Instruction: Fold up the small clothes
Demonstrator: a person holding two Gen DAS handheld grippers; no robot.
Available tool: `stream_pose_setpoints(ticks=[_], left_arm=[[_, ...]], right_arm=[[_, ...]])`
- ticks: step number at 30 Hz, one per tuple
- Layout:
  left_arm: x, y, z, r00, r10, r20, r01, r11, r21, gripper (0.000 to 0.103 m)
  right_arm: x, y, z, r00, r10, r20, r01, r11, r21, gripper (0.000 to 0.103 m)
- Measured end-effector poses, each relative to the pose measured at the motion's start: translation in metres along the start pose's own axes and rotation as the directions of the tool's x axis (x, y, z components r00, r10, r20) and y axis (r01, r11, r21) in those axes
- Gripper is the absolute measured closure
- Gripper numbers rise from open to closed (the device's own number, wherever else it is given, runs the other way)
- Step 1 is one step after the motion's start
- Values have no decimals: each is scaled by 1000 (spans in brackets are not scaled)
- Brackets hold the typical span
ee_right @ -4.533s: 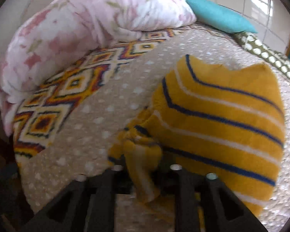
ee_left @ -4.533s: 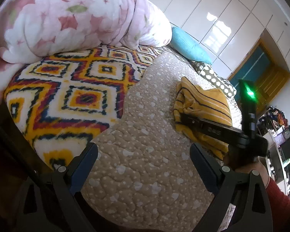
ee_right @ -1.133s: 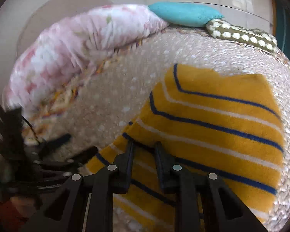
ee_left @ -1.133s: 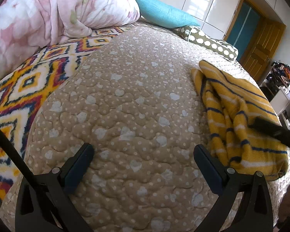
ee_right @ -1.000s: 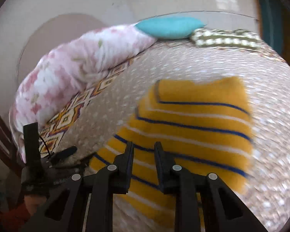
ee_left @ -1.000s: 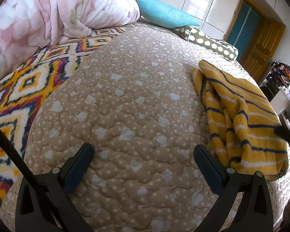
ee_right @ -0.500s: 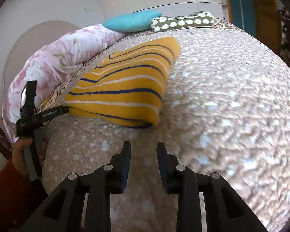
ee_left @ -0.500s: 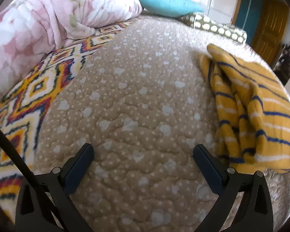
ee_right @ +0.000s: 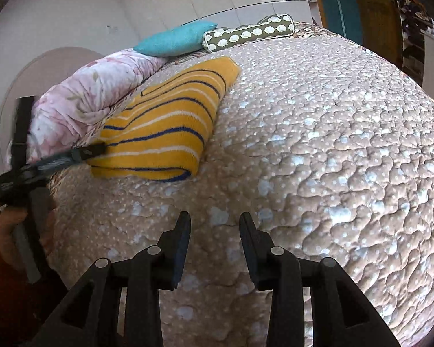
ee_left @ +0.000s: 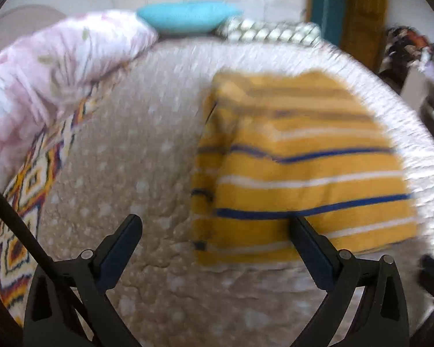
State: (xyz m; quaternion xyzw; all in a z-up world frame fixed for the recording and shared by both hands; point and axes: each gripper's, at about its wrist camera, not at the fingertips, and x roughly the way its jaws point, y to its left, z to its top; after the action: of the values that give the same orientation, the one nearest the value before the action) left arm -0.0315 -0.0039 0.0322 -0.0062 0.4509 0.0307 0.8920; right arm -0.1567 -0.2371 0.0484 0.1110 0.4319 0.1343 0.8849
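Beige quilted bedspread (ee_right: 318, 144) fills both views. Folded yellow striped garment (ee_right: 165, 133) lies on it beside pink floral duvet (ee_right: 92, 92). Left gripper (ee_left: 214, 228) wide open, empty, apparently at garment edge (blurred). Right gripper (ee_right: 214, 228) partly open, empty, clear of garment.

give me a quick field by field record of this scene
garment: yellow striped sweater, folded, lying on the quilted bedspread
left tool: open, holding nothing, one finger near the sweater's near edge; contact cannot be told
right tool: open, empty, above bare quilt, apart from the sweater
bedding behind: pink floral duvet, teal pillow, spotted bolster
image quality: left wrist view blurred
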Motion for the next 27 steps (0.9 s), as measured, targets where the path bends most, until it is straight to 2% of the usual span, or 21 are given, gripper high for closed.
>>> stream_pose_setpoints(ticks=[2, 4, 5, 8, 11, 14, 20, 24, 27], left_arm=[[9, 25, -4, 996, -85, -37, 79, 986, -147, 1], [9, 44, -8, 990, -133, -55, 116, 963, -242, 1], [6, 48, -10, 989, -139, -53, 122, 961, -250, 1], [-8, 50, -16, 991, -119, -65, 99, 960, -261, 2], [-29, 51, -26, 990, -128, -59, 106, 952, -287, 2], [-54, 43, -39, 990, -133, -43, 115, 952, -285, 2], [-85, 18, -58, 990, -134, -33, 122, 963, -239, 2], [-86, -5, -67, 990, -129, -48, 119, 977, -175, 2], [-76, -21, -75, 989, -116, -90, 103, 986, -131, 2]], right_arm=[[-2, -4, 0, 1000, -9, 0, 9, 1000, 7, 64], [-3, -10, 0, 1000, -15, 5, 15, 1000, 23, 61], [-3, -14, 0, 1000, -19, 5, 19, 999, 32, 58], [-2, -22, -2, 1000, -10, -1, 10, 998, 66, 58], [-3, -18, -4, 1000, -24, 3, 24, 998, 60, 56], [-3, -11, -3, 1000, -30, 1, 30, 999, 44, 50], [-2, -8, -3, 999, -46, 8, 45, 998, 37, 49], [-7, -9, -5, 997, -73, 21, 72, 997, 29, 49], [-13, -11, -7, 995, -94, 32, 93, 995, 31, 48]])
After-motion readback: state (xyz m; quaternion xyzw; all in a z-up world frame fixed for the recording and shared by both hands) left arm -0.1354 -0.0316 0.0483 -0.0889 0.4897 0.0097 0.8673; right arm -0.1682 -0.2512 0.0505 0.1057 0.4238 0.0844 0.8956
